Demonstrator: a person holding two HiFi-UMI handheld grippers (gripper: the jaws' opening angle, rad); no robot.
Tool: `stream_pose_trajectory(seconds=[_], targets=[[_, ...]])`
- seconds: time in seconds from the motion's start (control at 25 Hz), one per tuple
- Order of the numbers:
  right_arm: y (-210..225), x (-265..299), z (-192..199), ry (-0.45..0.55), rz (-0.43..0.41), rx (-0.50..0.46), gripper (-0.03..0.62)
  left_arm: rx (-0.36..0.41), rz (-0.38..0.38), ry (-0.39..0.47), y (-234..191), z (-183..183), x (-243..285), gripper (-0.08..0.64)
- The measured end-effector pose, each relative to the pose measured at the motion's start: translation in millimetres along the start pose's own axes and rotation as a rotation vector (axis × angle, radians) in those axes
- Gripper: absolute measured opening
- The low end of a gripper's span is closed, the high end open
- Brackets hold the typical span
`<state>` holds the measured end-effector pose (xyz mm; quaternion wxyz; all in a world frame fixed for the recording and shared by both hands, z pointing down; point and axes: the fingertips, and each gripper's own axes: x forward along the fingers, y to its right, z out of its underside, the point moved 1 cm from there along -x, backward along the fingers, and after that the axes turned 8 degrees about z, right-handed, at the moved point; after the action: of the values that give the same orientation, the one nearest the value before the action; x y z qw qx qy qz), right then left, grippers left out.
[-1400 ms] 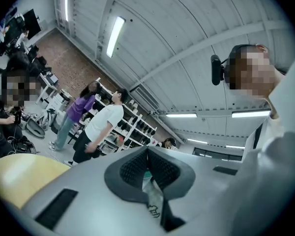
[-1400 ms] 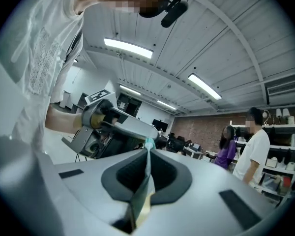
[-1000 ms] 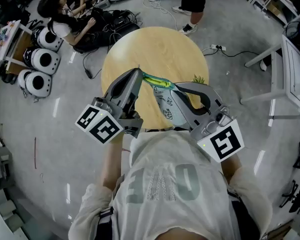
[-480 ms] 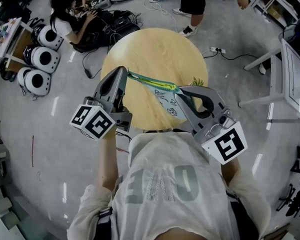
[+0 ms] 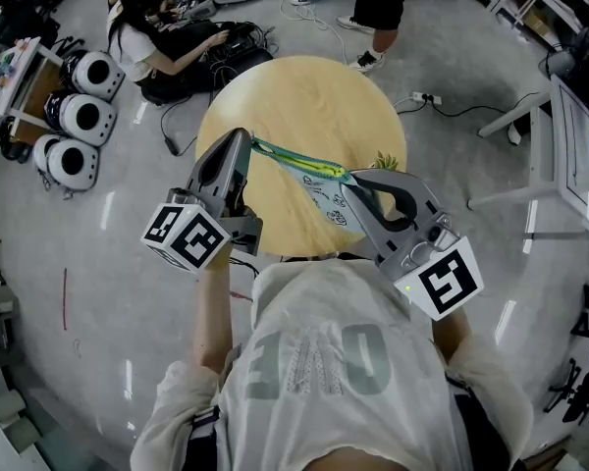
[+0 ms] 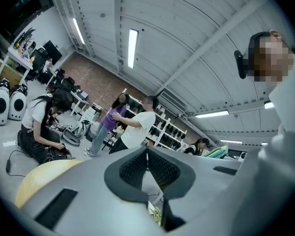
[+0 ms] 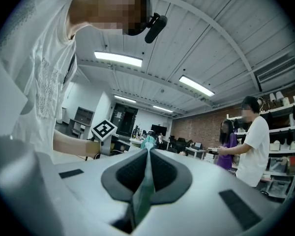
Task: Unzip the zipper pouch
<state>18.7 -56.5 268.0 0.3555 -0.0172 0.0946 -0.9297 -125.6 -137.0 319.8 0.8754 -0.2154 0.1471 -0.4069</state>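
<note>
— Two bystanders [image 5: 378, 8] at twelve o'clock, person [image 5: 142, 37] crouched at eleven; round table [image 5: 314, 96] below.
— Left gripper [image 5: 243, 141], right gripper [image 5: 348, 179] level, both clamped on zipper pouch [image 5: 324, 204], stretched between above table's six o'clock edge.

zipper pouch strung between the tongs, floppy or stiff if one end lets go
Likely floppy: the white printed zipper pouch hangs limp below its taut green zipper edge. Probably light, since the left tongs and right tongs hold it by thin pinches.
</note>
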Motion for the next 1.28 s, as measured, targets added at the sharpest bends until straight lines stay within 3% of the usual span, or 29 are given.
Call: stream_pose_trajectory(seconds=[0.16,0.36,0.56,0.68,0.96,1.28], targets=[[6,0,3,-0.004,0.013,0.02,0.032,0.044,-0.04,0.028,-3,-6,3,0.028],[26,8,17,-0.05,0.051,-0.017,0.032,0.123,-0.101,0.122,-4,-38,6,0.029],[44,31,58,-0.191,0.058,-0.166,0.032,0.227,-0.175,0.233,1,-73,2,0.028],[51,47,91,-0.295,0.096,-0.187,0.032,0.302,-0.235,0.272,9,-84,-5,0.029],[54,93,148,-0.424,0.067,-0.378,0.032,0.436,-0.349,0.254,16,-85,-23,0.028],[15,121,234,-0.583,-0.055,-0.676,0.032,0.443,-0.452,0.269,2,-90,-52,0.028]])
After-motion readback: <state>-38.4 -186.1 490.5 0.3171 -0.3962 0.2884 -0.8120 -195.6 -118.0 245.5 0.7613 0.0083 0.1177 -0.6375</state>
